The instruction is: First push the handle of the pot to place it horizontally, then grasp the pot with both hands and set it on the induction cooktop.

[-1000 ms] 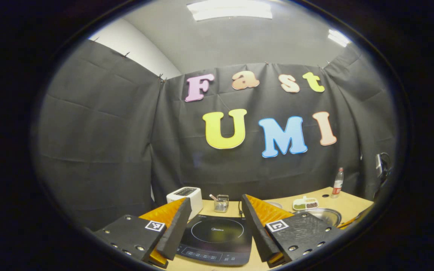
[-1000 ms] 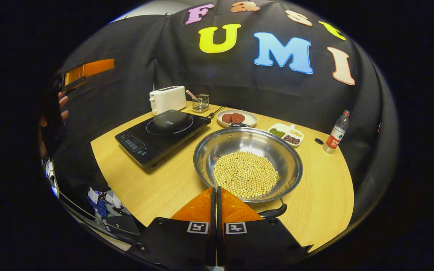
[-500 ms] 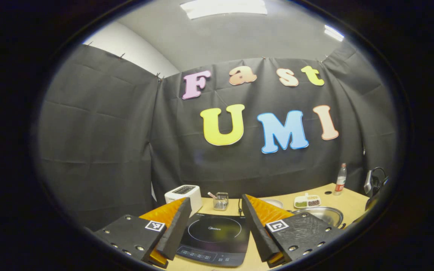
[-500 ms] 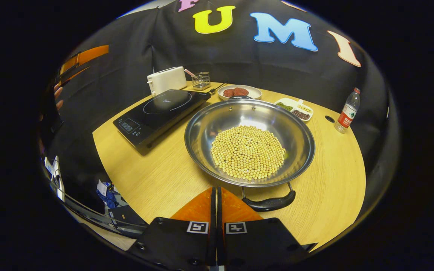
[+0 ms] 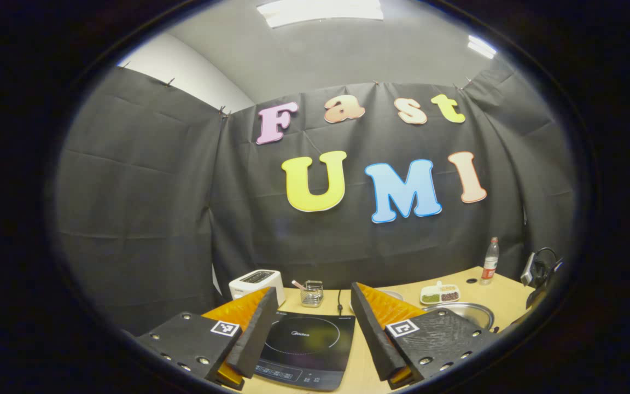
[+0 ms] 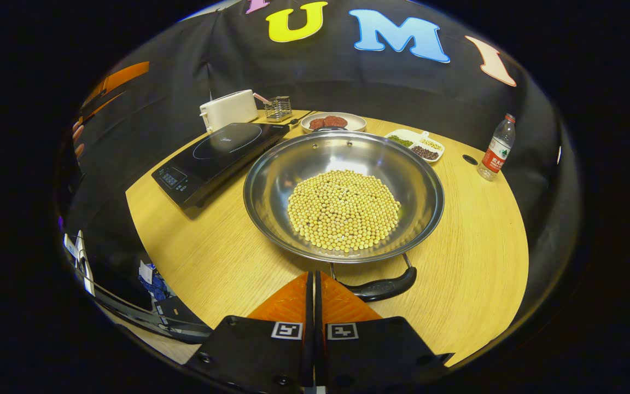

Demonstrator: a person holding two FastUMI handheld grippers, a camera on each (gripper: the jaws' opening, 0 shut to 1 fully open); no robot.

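A wide steel pot [image 6: 271,164] holding yellow beans [image 6: 342,209] sits mid-table in the right gripper view, its near black handle [image 6: 383,288] facing me and a far handle [image 6: 328,129] at the back rim. My right gripper [image 6: 311,280] is shut with nothing in it, its tips just left of the near handle. The black induction cooktop [image 6: 219,153] lies left of the pot. In the left gripper view my left gripper [image 5: 312,314] is open and raised before the cooktop [image 5: 307,347], with the pot's rim [image 5: 471,312] low at the right.
At the back stand a white toaster [image 6: 228,108], a wire holder [image 6: 278,108], a plate with red patties [image 6: 332,121], a divided dish of beans [image 6: 416,145] and a water bottle [image 6: 495,155]. The wooden table [image 6: 473,257] ends close on the near left.
The right gripper moved forward and tilted down, so the pot grew nearer and its near handle came into full view. The left gripper view drifted slightly right; its fingers stayed open.
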